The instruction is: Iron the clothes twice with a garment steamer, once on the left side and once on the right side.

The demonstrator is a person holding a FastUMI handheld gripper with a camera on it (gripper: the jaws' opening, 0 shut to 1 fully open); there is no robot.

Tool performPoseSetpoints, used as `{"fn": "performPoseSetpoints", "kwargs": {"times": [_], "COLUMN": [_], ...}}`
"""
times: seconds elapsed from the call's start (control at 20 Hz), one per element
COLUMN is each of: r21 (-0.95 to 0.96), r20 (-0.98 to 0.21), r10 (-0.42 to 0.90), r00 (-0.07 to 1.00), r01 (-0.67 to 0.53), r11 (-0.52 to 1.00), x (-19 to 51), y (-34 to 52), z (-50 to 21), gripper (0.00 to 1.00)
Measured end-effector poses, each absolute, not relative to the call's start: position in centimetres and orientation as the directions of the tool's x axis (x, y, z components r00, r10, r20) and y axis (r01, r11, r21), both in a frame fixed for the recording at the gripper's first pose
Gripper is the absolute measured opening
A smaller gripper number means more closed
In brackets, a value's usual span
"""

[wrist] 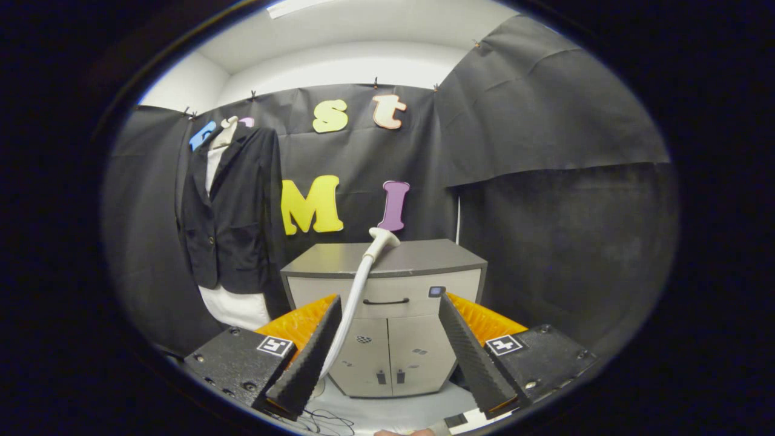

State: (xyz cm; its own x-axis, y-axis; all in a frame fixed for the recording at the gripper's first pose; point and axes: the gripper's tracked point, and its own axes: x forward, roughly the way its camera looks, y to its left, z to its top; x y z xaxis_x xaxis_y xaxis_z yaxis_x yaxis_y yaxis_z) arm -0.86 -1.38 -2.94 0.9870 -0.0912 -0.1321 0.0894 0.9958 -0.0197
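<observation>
A dark jacket [233, 206] over a white garment [236, 306] hangs on a hanger against the booth's wall, to the left of a grey cabinet [387, 315]. The white steamer head [382, 237] rests on the cabinet's top, and its white hose [354, 303] runs down the cabinet's front toward my left finger. My gripper [390, 348] is open, fingers wide apart, well short of the cabinet. Nothing sits between the fingers; the hose passes just beside the left one.
The cabinet has a drawer with a dark handle [386, 301] and two doors below. Thin cables [321, 418] lie on the pale floor under my fingers. Black cloth walls close in behind and to the right.
</observation>
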Motion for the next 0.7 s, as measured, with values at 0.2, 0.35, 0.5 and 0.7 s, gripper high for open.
{"fn": "performPoseSetpoints", "kwargs": {"times": [0.2,0.35,0.5,0.7], "r21": [-0.04,-0.05,-0.071,-0.012], "r20": [-0.162,-0.169,-0.149,-0.118], "r10": [-0.116,-0.137,-0.151,-0.179], "r00": [0.98,0.976,0.977,0.977], "r01": [0.111,0.13,0.141,0.179], "r11": [0.993,0.99,0.987,0.984], "x": [-0.5,-0.2,0.0,0.5], "y": [-1.0,0.0,1.3,3.3], "z": [-3.2,-3.1,-2.1,-0.2], "gripper": [1.0,1.0,1.0,1.0]}}
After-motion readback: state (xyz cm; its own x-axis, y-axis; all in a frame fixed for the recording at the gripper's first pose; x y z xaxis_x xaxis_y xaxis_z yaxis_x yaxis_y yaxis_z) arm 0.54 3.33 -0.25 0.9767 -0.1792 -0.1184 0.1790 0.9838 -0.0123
